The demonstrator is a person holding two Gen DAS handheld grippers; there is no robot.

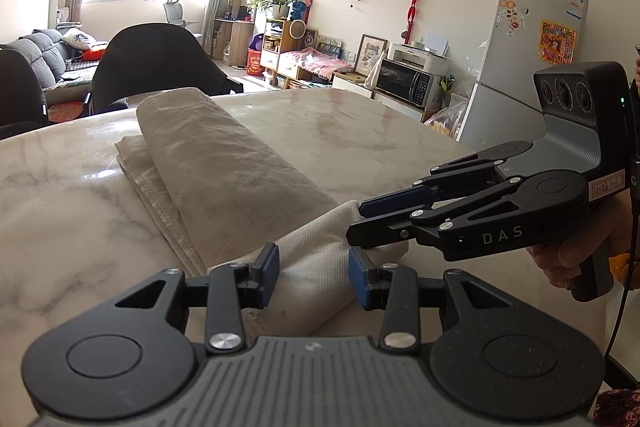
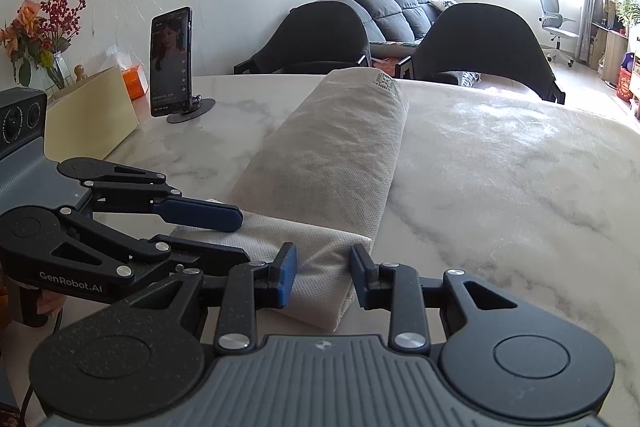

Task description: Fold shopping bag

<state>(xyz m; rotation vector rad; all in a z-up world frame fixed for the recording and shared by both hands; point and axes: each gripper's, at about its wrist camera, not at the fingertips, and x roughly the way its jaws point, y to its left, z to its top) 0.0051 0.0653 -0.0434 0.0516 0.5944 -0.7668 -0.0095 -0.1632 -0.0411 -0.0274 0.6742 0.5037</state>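
Shopping bag on marble table, already folded lengthwise into a long strip running from near edge to far side. Left hand-held gripper clamped on near-left part of the bag's near end; right hand-held gripper clamped on near-right corner, just beside the other. Both pinching the same short edge, low over table, probably to lift it evenly and carry it toward far end for next crosswise fold. Phone on stand far left, clear of the work.

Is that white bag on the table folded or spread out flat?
Folded: the bag lies as a long narrow strip with doubled layers on the table.
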